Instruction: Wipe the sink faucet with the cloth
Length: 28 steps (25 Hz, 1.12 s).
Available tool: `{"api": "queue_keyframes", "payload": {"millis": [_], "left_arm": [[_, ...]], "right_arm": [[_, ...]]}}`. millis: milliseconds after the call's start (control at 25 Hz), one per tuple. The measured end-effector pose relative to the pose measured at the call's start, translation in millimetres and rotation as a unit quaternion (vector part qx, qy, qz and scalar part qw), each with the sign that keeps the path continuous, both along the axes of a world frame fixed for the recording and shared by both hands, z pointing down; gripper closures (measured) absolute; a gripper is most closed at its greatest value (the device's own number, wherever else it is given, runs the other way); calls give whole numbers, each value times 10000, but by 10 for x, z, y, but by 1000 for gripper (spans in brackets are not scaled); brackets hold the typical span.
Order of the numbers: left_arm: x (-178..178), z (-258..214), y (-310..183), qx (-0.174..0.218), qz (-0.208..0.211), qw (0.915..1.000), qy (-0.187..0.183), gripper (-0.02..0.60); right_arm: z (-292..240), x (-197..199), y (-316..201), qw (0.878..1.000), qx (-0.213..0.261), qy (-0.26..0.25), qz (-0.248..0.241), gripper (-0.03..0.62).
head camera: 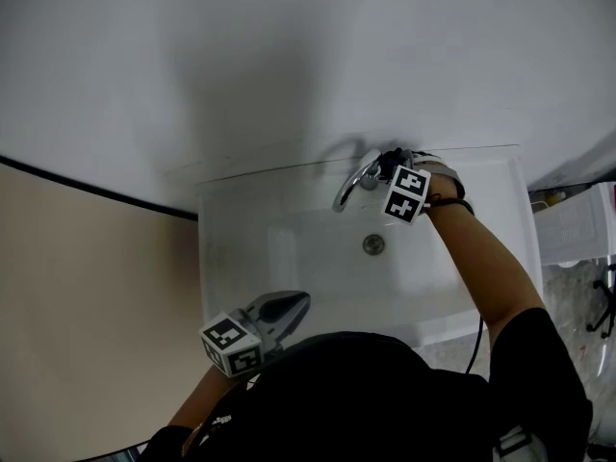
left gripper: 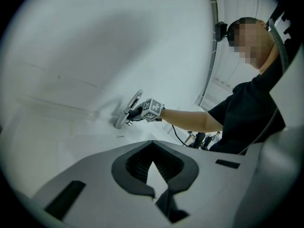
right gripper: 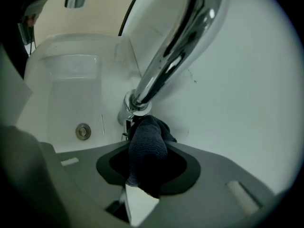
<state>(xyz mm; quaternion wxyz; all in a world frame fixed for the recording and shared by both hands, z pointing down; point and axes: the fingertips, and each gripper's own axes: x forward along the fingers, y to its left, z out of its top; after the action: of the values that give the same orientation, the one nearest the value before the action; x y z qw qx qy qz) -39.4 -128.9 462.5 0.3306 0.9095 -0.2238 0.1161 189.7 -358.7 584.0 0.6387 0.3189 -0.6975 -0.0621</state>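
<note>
A curved chrome faucet (head camera: 351,186) stands at the back rim of a white sink (head camera: 241,258). My right gripper (head camera: 387,168) is at the faucet's base, shut on a dark cloth (right gripper: 147,148). In the right gripper view the cloth bulges from the jaws and presses against the foot of the faucet (right gripper: 173,61). My left gripper (head camera: 294,303) hangs over the sink's front edge, away from the faucet, its jaws together with nothing in them. In the left gripper view the faucet (left gripper: 129,109) and the right gripper's marker cube (left gripper: 151,109) show far ahead.
The drain (head camera: 373,244) lies in the middle of the basin. A white wall rises directly behind the faucet. A white rack (head camera: 577,227) stands to the sink's right, and beige floor (head camera: 87,306) lies to its left. A black cable (head camera: 476,340) hangs under my right arm.
</note>
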Motion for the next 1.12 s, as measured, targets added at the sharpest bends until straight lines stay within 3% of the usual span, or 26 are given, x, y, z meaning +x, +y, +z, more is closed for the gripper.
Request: {"api": "queue_keyframes", "payload": {"millis": [200, 360, 480, 560, 600, 640, 720, 800, 840, 880, 920, 1120], "left_arm": [[-53, 2, 27, -79, -10, 10000, 2, 589], [-78, -23, -1, -26, -30, 10000, 38, 589], [-146, -17, -4, -55, -90, 9999, 48, 589], [-174, -7, -9, -64, -113, 9999, 49, 589], [-178, -1, -17, -62, -109, 9999, 43, 589], [-173, 4, -25, -70, -97, 9999, 35, 589], [-144, 13, -36, -128, -78, 9999, 18, 589], [-109, 20, -40, -190, -65, 9998, 21, 589], [-90, 23, -40, -193, -51, 9998, 23, 589], [-72, 25, -39, -177, -35, 9998, 10, 589], [-55, 28, -39, -154, -20, 9999, -21, 589], [-26, 80, -11, -144, -10, 9997, -173, 589]], "right_arm": [[61, 89, -11, 9965, -593, 392, 432, 473], [-107, 236, -30, 9953, -564, 325, 712, 471], [-263, 371, 37, 9947, -260, -17, 993, 471], [-308, 571, 139, 9860, -38, -659, 1530, 471], [-294, 694, 196, 9739, 47, -1196, 1928, 471], [-257, 797, 246, 9527, 95, -1908, 2364, 471], [-159, 908, 284, 8829, 134, -3507, 3120, 471], [-73, 959, 231, 8136, 248, -4588, 3562, 471], [-43, 961, 184, 7939, 325, -4854, 3647, 470], [-25, 941, 134, 7870, 393, -4966, 3639, 470], [-15, 895, 87, 7911, 443, -4960, 3552, 470], [110, 614, 43, 8477, 351, -4415, 2921, 473]]}}
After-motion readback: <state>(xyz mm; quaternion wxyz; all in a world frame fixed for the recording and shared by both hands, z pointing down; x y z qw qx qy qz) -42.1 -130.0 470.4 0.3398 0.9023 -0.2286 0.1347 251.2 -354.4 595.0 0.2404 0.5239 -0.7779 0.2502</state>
